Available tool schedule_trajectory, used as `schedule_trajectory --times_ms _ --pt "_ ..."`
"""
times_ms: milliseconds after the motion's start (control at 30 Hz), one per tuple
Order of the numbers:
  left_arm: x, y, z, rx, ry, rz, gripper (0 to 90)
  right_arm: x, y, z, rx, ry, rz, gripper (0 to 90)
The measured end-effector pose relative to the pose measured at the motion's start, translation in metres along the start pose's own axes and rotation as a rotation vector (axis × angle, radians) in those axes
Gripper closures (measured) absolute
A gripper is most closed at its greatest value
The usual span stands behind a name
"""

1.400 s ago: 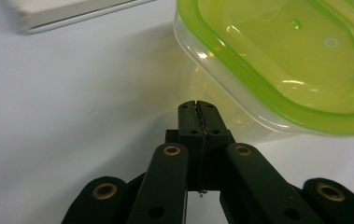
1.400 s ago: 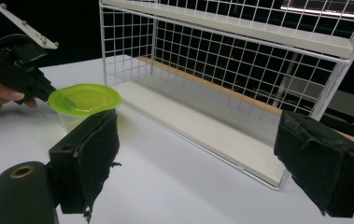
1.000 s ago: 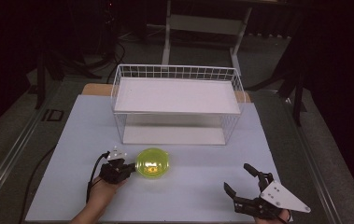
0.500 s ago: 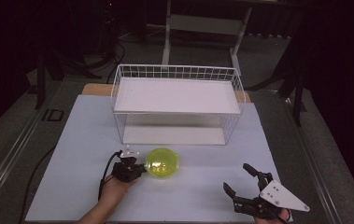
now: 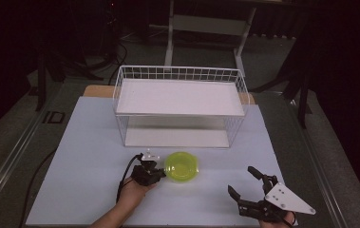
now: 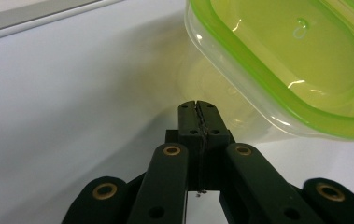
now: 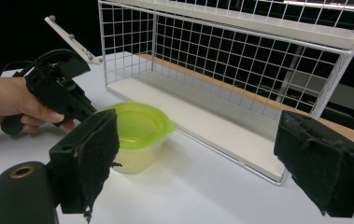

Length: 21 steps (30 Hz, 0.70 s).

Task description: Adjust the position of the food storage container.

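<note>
Resting on the white table (image 5: 87,156) in front of the two-tier wire rack (image 5: 180,102), the lidded container with the green lid (image 5: 182,166) stood upright, roughly midway across the table and well short of the rack's lower shelf. The left gripper (image 5: 155,172) sat just beside the container's left side, its jaws pressed flat together with nothing between them; in the left gripper view the clenched tips (image 6: 197,112) lay against, or a hair from, the clear wall below the lid rim (image 6: 277,88), and contact could not be told for sure. By that pose, the step in hand looked like nudging the container sideways with closed jaws rather than grasping it. The right gripper (image 5: 245,183) hovered apart near the table's front right, jaws spread wide and empty, facing the container (image 7: 135,135). The next move probably called for a low, level push against the wall, kept slow so the light tub would not tip or spin away.
</note>
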State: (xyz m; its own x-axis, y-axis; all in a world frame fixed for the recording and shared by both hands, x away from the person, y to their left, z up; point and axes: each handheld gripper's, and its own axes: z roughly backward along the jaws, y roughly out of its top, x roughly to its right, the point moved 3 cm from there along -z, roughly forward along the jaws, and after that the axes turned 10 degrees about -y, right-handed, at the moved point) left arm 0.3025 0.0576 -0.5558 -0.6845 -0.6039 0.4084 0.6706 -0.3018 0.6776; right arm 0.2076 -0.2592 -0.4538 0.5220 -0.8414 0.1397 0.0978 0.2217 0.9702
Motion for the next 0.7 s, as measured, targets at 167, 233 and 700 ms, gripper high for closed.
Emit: schedule_trajectory --times_ms 167,233,700 --pt "0.003 0.002 -0.008 -0.002 -0.007 -0.012 90.0 0.0 0.0 0.0 0.0 0.001 0.001 13.9" --pt "0.003 0.002 -0.009 -0.001 -0.005 -0.01 90.0 0.0 0.0 0.0 0.0 0.001 0.0 13.9" --pt "0.0 -0.01 0.028 0.056 -0.025 -0.022 90.0 -0.001 0.0 -0.001 -0.008 0.009 0.006 13.9"
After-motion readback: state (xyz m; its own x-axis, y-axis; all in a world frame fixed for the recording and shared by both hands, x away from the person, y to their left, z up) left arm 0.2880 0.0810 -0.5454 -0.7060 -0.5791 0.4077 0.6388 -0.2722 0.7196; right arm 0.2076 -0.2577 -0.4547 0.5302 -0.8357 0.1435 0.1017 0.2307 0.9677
